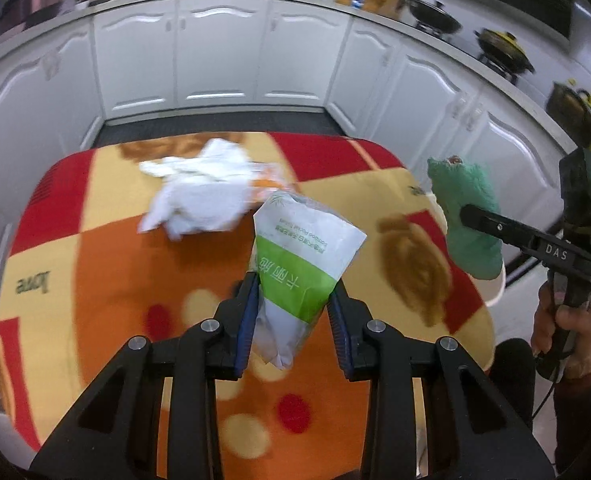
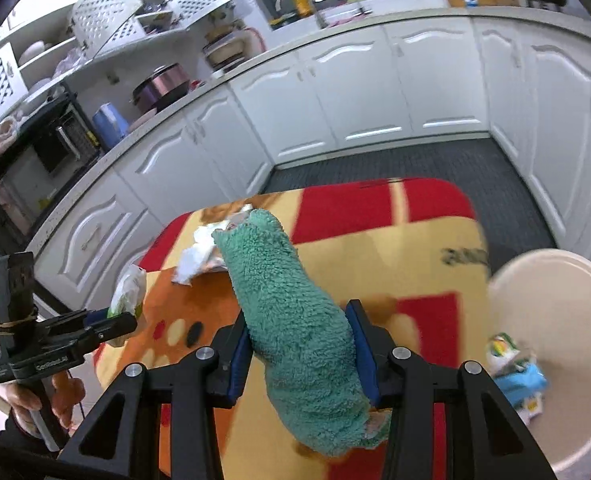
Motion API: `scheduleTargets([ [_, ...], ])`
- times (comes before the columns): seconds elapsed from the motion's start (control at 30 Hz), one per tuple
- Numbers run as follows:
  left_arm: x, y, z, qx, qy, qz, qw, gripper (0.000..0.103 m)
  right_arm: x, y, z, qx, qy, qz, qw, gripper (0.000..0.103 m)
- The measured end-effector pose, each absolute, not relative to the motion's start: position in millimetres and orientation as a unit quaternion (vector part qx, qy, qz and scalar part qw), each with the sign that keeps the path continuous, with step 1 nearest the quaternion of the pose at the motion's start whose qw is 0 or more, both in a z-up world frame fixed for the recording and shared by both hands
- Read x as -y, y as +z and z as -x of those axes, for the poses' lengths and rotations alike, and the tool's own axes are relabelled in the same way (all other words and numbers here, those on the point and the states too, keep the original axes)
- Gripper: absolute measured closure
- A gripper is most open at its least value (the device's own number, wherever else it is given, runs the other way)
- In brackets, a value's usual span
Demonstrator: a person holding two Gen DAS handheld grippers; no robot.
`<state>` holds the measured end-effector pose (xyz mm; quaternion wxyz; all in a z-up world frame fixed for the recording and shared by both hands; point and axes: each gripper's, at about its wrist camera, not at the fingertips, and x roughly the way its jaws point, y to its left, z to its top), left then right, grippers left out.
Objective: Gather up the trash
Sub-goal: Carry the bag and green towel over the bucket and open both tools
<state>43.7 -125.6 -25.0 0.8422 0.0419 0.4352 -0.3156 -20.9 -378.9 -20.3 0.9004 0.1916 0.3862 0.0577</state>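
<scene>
2 grippers clamped: left gripper (image 1: 293, 312) pinches tissue packet (image 1: 299, 256), right gripper (image 2: 301, 354) squeezes green cloth (image 2: 295, 320)

Crumpled tissue (image 1: 199, 196) on table (image 1: 107, 264), far side; bin (image 2: 555, 320) right, wrappers (image 2: 515, 372) seemingly inside.

The left wrist camera sits just behind the left gripper (image 1: 293, 300) and looks steeply down over the near edge of the table (image 1: 107, 280) toward its far edge and the white cabinets (image 1: 215, 64) beyond. The right wrist camera looks likewise past the right gripper (image 2: 301, 344), from nearer the table's right edge beside a cream bin (image 2: 555, 320). Both views share the tabletop, the crumpled white paper (image 1: 199, 192) near its far edge, the cabinets, and each other's gripper.
</scene>
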Motion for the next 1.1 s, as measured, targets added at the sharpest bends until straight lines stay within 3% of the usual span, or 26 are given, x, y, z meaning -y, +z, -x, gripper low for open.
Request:
scheduleTargets([
  [0.47, 238.0, -30.9, -9.3, -0.429, -0.379, -0.08, 0.816, 0.072, 469.9, -26.8, 91.2, -0.374, -0.042, -0.229, 0.898, 0.06],
  [1.1, 349.0, -48.8, -3.0, -0.45, -0.43, -0.099, 0.776, 0.072, 537.1, -64.8, 118.4, -0.392, -0.12, -0.277, 0.869, 0.06],
])
